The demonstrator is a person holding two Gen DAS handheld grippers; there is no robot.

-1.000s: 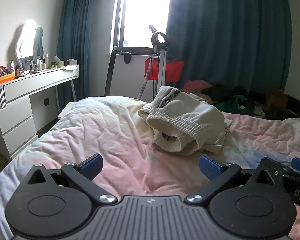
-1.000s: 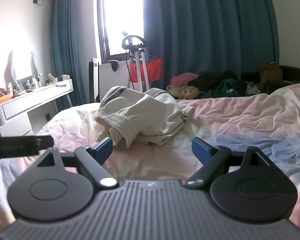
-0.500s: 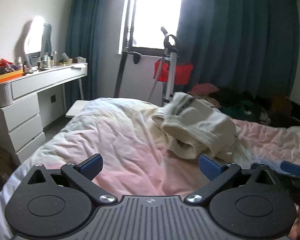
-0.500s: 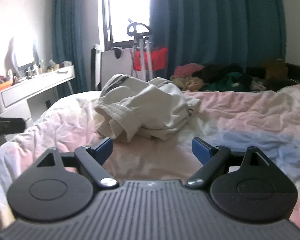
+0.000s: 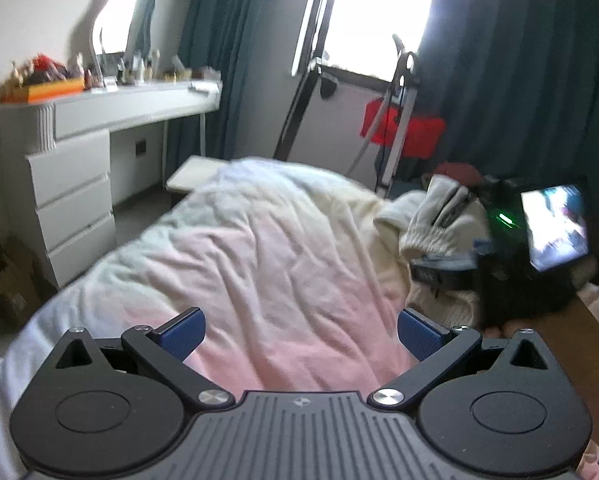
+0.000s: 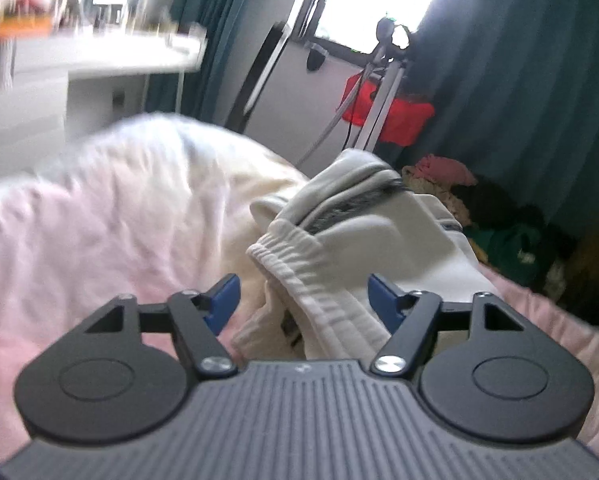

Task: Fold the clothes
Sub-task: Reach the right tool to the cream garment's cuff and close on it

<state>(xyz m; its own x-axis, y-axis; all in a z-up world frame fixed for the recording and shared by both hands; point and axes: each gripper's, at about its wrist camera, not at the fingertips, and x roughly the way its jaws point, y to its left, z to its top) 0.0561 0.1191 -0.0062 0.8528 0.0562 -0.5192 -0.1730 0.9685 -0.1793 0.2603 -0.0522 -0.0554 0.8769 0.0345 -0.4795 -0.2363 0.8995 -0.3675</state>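
Note:
A crumpled cream garment [image 6: 363,240] with a ribbed elastic band and a dark stripe lies in a heap on the pink-and-white bed cover [image 6: 99,216]. My right gripper [image 6: 301,298] is open, and the garment's elastic edge lies between its blue fingertips. My left gripper [image 5: 299,330] is open and empty over bare bed cover [image 5: 259,264]. In the left wrist view the garment [image 5: 439,224] lies to the right, partly hidden by the right gripper's body with its lit screen [image 5: 555,226].
A white dresser [image 5: 79,168] with small items stands left of the bed. A stand with a red bag [image 5: 403,128] and dark curtains are behind the bed. A pile of other clothes [image 6: 499,216] lies at the far right.
My right gripper has moved forward to the garment, whose edge now lies between its fingers. My left gripper has swung left, so the garment and the right gripper sit at its right.

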